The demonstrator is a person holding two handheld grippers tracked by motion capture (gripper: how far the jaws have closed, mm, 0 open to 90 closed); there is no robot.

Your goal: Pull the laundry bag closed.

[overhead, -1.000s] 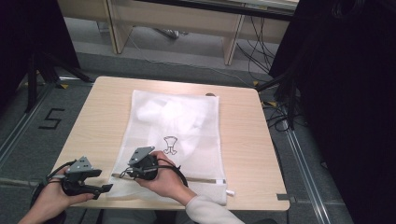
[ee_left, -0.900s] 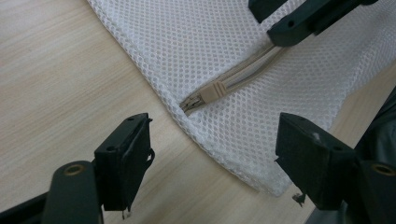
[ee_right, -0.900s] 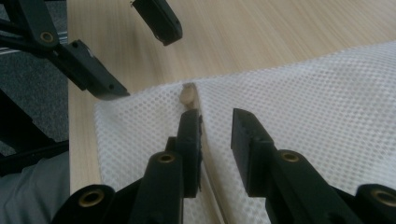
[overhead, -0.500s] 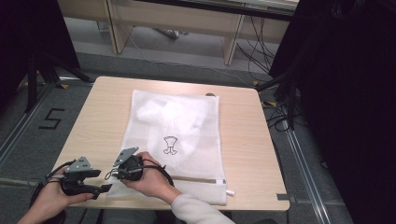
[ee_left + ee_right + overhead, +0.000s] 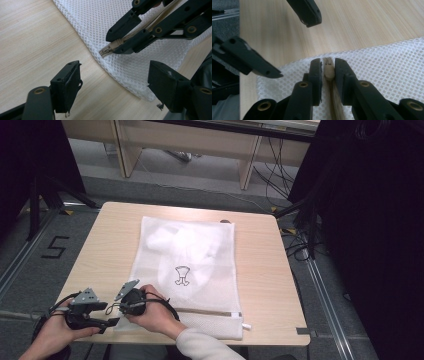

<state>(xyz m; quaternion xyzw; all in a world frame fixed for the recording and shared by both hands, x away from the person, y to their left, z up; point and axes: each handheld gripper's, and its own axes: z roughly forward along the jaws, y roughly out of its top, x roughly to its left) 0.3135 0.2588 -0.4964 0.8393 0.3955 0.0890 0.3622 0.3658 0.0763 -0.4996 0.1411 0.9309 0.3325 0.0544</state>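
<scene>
So the mesh bag [image 5: 187, 270] lies flat mid-table [image 5: 260, 270], near edge almost at the table's near rim, with bare wood left, right and far of it. Right gripper [image 5: 328, 68] is at the bag's near-left corner, jaws narrowed down onto the beige zipper end [image 5: 327, 68], pinching it. Left gripper [image 5: 113, 85] sits just left of that corner over bare wood, jaws spread wide, holding nothing. Little spare table at that near-left edge.
</scene>
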